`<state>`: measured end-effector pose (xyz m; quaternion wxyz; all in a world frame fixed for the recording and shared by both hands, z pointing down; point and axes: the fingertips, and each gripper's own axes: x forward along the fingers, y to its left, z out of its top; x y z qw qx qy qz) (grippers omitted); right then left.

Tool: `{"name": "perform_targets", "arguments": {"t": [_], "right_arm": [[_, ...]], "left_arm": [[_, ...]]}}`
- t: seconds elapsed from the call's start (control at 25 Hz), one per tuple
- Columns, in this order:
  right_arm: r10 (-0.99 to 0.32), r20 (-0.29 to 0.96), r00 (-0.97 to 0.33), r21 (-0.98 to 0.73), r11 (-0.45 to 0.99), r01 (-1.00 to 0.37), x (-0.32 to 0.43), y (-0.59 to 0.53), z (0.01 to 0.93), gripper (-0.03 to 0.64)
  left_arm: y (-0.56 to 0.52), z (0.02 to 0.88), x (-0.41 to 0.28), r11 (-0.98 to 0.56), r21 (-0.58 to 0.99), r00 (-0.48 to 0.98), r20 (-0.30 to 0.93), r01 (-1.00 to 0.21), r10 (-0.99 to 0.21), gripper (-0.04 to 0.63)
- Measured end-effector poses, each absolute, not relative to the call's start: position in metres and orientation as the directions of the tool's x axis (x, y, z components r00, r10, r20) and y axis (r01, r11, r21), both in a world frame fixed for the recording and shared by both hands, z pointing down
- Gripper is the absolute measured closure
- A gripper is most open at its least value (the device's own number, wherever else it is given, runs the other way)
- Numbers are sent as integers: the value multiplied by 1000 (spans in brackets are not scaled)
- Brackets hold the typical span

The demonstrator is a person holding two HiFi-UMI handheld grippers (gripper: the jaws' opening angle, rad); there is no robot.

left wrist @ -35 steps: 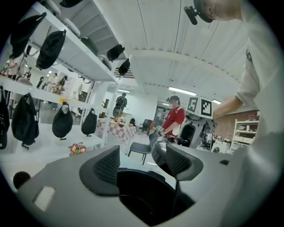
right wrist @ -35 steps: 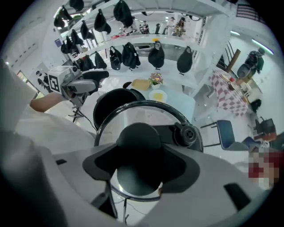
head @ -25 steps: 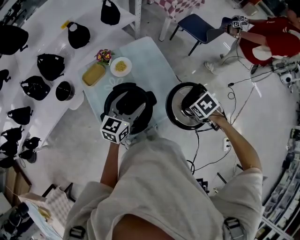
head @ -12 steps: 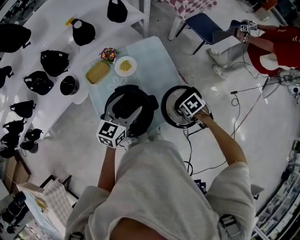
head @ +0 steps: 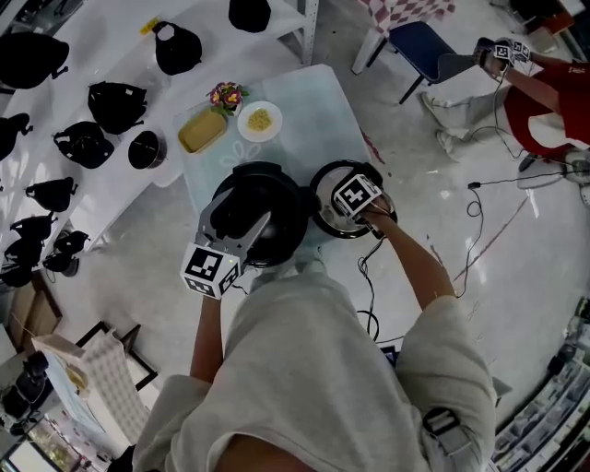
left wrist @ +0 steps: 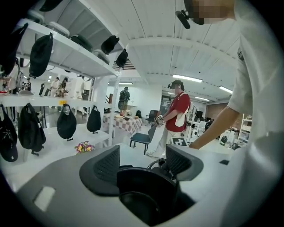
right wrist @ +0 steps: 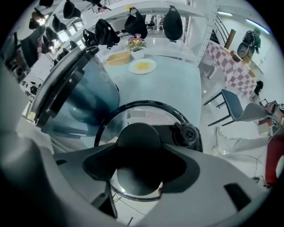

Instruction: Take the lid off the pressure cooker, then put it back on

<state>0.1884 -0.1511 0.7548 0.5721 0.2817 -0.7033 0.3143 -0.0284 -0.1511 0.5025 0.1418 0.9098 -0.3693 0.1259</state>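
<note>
Through my feed the floor is pale and glossy, with a black cable trailing over it at three o'clock. White shelving fills nine to eleven o'clock and is lined with black bags. The pale glass worktop lies at twelve, and a blue chair stands beside a checked tablecloth at one. A person in a red top is at two. Overhead I see a white beamed ceiling with lit strip lights.
</note>
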Motion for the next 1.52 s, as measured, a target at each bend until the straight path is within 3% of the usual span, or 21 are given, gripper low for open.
{"name": "perform_targets", "arguments": {"t": [0.76, 0.88, 1.16, 1.52], "right_arm": [[-47, 982, -180, -107, 651, -752, 181, -162, 796, 341], [-41, 979, -202, -131, 633, -763, 181, -160, 791, 307], [-271, 901, -339, -131, 575, -808, 174, -168, 735, 305], [-667, 592, -453, -137, 470, -872, 169, -156, 600, 308]], "left_arm": [[-144, 497, -49, -649, 146, 654, 333, -747, -679, 284], [-145, 496, -51, -649, 144, 654, 329, -747, -681, 284], [-147, 498, -58, -641, 141, 648, 314, -754, -693, 284], [-157, 500, -64, -632, 145, 643, 296, -761, -707, 284]]}}
